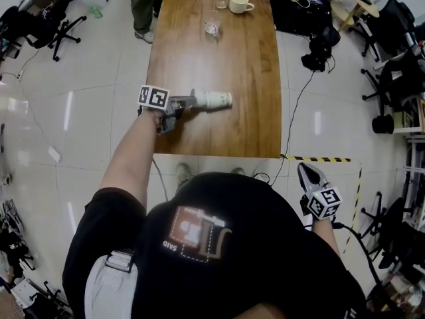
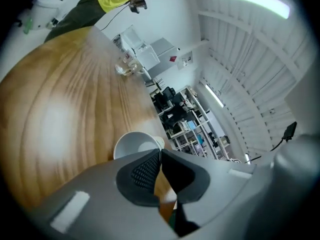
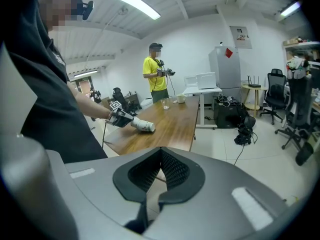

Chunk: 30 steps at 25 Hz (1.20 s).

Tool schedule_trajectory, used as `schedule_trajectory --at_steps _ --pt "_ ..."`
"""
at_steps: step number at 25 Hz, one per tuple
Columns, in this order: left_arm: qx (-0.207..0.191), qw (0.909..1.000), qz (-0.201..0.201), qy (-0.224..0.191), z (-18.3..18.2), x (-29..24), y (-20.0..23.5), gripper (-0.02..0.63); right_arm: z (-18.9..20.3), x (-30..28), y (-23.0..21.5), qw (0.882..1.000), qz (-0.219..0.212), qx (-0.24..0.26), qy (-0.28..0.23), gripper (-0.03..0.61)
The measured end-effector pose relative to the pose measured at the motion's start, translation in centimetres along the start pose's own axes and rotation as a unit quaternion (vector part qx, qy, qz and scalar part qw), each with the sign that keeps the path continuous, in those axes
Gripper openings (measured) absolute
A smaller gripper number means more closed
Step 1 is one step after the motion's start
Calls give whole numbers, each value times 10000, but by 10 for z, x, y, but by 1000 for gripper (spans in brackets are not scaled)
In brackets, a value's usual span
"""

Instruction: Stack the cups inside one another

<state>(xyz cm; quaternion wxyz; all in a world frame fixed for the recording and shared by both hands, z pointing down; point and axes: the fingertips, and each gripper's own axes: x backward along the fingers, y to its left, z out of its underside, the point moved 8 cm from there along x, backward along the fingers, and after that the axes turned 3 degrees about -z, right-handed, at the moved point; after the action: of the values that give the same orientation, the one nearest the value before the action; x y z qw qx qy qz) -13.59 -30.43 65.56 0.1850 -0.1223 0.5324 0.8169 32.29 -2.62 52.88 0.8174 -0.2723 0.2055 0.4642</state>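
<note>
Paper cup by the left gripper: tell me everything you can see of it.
The cup is white, paper by the look, and lies on its side, seemingly resting on the wooden table near its front edge. Bands near its far end may be nested cups. The left gripper has its fingers shut on the near end.

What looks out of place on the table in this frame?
The white paper cup is tipped sideways rather than upright, mouth toward the left tool, which pinches its rim. The glasses and mug at the far end stand upright; nothing looks spilled.
</note>
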Motion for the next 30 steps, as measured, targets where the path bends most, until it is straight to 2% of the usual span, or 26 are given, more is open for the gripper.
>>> schedule_trajectory --at_steps 6,18,20,21,22,23,24,25,26,28,30 --pt "426 9980 141 -443 23 -25 -4 12 3 3 2 10000 4 27 77 14" --pt "919 9910 545 -801 40 -78 -21 12 13 18 2 9998 127 8 169 14" --pt "698 9931 584 -734 40 -86 -28 12 14 19 1 9997 141 6 193 14" --pt "364 9961 530 -603 40 -90 -35 12 14 20 1 9997 144 13 206 14" --pt "-140 9983 420 -370 40 -94 -43 12 14 20 1 9997 147 24 218 14" --pt "-794 9965 260 -34 40 -98 -53 12 14 20 1 9996 149 38 228 15" --pt "-1542 9873 84 375 39 -101 -65 12 14 19 0 9996 148 52 238 14" --pt "-2301 9698 -57 802 38 -105 -78 12 15 18 -1 9996 142 67 247 14" --pt "-3001 9464 -147 1184 37 -107 -92 12 15 16 -1 9996 132 84 256 15" --pt "-4161 8922 -271 1735 32 -107 -121 11 15 11 1 9995 88 134 281 15" --pt "-5123 8304 -394 2155 33 -108 -146 11 13 6 4 9993 21 213 291 14"
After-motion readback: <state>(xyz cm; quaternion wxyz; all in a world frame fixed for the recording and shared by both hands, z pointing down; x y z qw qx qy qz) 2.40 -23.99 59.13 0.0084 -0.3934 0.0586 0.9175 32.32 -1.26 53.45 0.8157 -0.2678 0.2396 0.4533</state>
